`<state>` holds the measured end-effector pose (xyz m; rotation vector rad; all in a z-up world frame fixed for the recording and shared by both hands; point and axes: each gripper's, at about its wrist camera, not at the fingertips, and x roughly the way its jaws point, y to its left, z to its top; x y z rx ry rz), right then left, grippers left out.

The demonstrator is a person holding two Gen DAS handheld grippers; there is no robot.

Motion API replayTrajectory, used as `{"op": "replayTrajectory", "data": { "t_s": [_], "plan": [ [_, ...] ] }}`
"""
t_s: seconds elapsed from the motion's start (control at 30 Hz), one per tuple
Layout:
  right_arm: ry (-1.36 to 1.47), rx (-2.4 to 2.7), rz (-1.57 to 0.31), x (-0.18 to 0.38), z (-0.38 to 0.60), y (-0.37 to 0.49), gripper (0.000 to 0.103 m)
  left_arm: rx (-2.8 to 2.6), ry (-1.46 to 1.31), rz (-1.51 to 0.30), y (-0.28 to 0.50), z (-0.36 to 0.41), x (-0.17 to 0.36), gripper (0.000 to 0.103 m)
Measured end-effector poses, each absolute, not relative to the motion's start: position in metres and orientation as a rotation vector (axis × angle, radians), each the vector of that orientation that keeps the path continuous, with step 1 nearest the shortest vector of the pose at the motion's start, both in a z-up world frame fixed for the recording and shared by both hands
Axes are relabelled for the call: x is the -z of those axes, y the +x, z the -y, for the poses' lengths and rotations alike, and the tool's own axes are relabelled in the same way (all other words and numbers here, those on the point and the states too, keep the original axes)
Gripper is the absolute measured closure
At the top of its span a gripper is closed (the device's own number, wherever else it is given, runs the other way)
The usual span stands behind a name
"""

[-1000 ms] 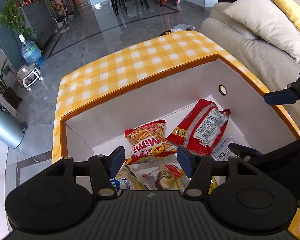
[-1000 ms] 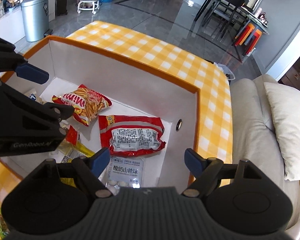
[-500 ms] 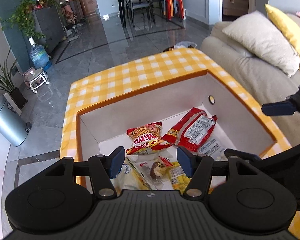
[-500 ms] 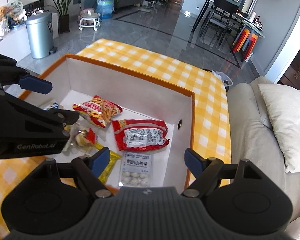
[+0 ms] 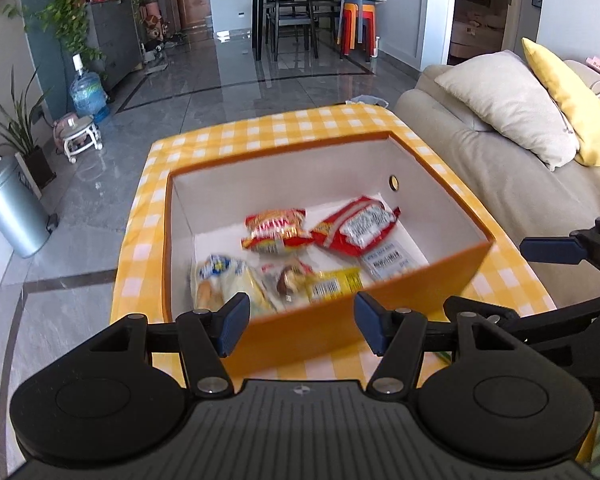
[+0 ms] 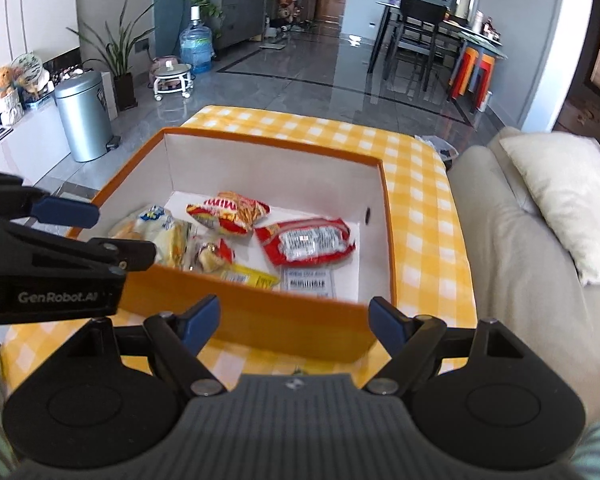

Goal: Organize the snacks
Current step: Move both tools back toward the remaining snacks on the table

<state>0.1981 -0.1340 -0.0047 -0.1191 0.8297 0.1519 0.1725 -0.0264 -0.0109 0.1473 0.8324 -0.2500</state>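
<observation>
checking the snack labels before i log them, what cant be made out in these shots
- Left wrist view: the snack packs' print is motion-blurred, as on the red packet.
- Both views: the orange box near wall hides part of the white packet.
- Right wrist view: the left gripper covers the yellow bread bag.

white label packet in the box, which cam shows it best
Right wrist view: the white label packet lies flat on the box floor below the red bag, only its lower edge cut by the near wall. In the left wrist view it is smaller and blurrier.
</observation>
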Motion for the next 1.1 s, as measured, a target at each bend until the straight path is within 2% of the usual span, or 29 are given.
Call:
{"op": "replayTrajectory", "data": {
  "t_s": [0.6, 0.87, 1.1],
  "plan": [
    [-0.045, -0.094, -0.882, 0.037, 0.155, 0.109, 0.025, 0.294, 0.078, -1.004, 0.102, 0.017, 0.048, 0.033],
    [-0.045, -0.152, -0.999, 0.07, 0.159, 0.09, 0.025, 0.31, 0.034, -1.13, 0.088, 0.012, 0.077, 0.033],
    [0.025, -0.178, -1.095, 0.092, 0.166, 0.091, 0.031, 0.32, 0.062, -1.199, 0.084, 0.012, 0.095, 0.033]
  ]
}}
